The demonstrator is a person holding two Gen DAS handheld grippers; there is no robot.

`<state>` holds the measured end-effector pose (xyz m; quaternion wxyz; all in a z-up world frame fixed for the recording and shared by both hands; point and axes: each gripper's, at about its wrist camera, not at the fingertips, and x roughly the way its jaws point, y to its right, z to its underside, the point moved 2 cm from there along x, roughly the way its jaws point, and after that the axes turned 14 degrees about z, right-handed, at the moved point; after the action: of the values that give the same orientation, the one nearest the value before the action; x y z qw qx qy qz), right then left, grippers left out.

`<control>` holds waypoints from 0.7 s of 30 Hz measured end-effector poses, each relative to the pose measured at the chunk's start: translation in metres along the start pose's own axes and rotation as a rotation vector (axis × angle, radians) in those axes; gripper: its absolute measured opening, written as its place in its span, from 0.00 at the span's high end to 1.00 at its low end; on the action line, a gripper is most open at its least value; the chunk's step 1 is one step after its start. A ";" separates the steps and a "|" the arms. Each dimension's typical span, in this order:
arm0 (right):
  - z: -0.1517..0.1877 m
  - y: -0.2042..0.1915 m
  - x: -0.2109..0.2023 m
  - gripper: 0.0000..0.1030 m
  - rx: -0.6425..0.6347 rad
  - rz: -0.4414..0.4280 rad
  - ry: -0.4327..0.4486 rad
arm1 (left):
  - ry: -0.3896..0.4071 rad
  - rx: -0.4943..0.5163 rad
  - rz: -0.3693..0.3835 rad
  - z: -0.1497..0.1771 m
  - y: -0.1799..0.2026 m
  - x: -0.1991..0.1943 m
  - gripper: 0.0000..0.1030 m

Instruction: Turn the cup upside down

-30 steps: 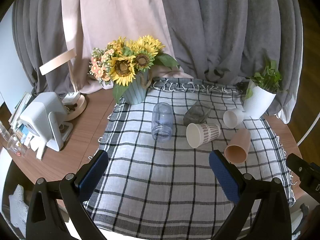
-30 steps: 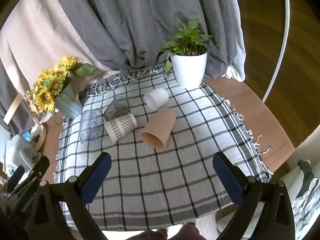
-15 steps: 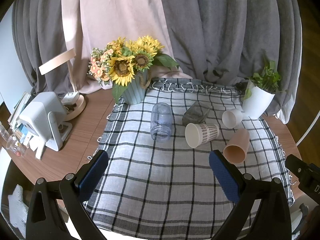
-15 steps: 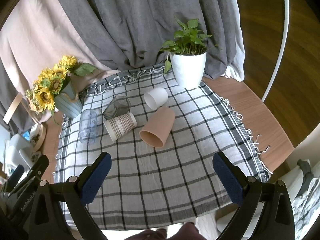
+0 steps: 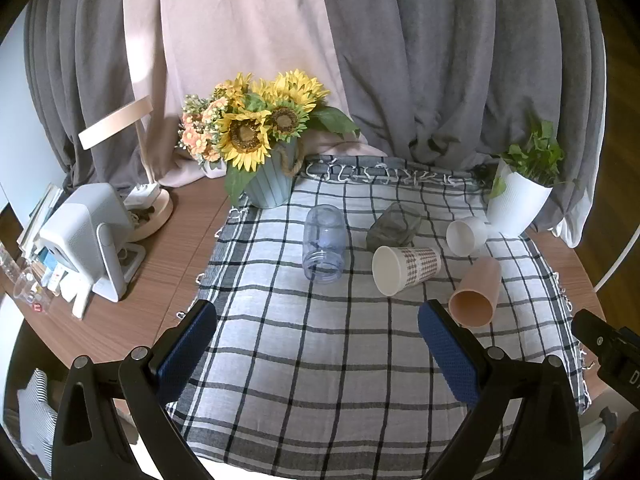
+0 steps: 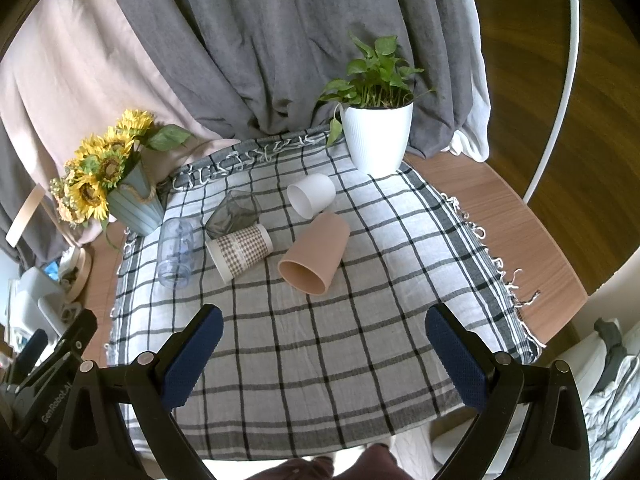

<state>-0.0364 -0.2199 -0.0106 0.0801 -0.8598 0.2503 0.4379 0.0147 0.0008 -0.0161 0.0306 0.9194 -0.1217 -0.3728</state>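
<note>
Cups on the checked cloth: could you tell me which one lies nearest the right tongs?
The tan cup, on its side with its mouth toward the right tongs; the other cups lie farther back.

A round brown wooden worktop (image 6: 516, 220) carries a grey-and-white checked cloth with fringed ends (image 6: 320, 360). At the cloth's far left corner stands a pale blue ribbed vase of yellow sunflowers and small orange blooms (image 5: 268, 184); at its far right corner stands a white ribbed pot holding a green leafy plant (image 6: 378, 138). Left of the cloth sit a white boxy appliance (image 5: 88, 236) and a white desk lamp with a round base (image 5: 148, 212). Grey and beige curtains (image 5: 420, 60) hang behind.
</note>
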 end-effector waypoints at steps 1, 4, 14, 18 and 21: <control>0.000 0.000 0.001 0.01 0.000 0.000 0.000 | -0.001 0.000 0.001 0.000 0.000 0.000 0.00; 0.000 0.000 0.001 0.01 0.000 0.001 -0.001 | 0.000 0.000 0.000 0.000 0.000 0.000 0.00; 0.000 -0.002 0.003 0.01 -0.001 0.001 -0.002 | -0.001 0.000 0.001 0.000 0.000 0.000 0.00; 0.000 -0.002 0.003 0.01 -0.001 0.002 -0.002 | 0.000 -0.001 0.000 0.000 0.000 0.000 0.00; -0.001 -0.003 0.003 0.01 -0.002 0.002 -0.003 | -0.001 -0.001 0.000 0.000 0.000 0.000 0.00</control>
<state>-0.0332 -0.2190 -0.0127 0.0793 -0.8589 0.2506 0.4395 0.0149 0.0007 -0.0162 0.0310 0.9192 -0.1216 -0.3732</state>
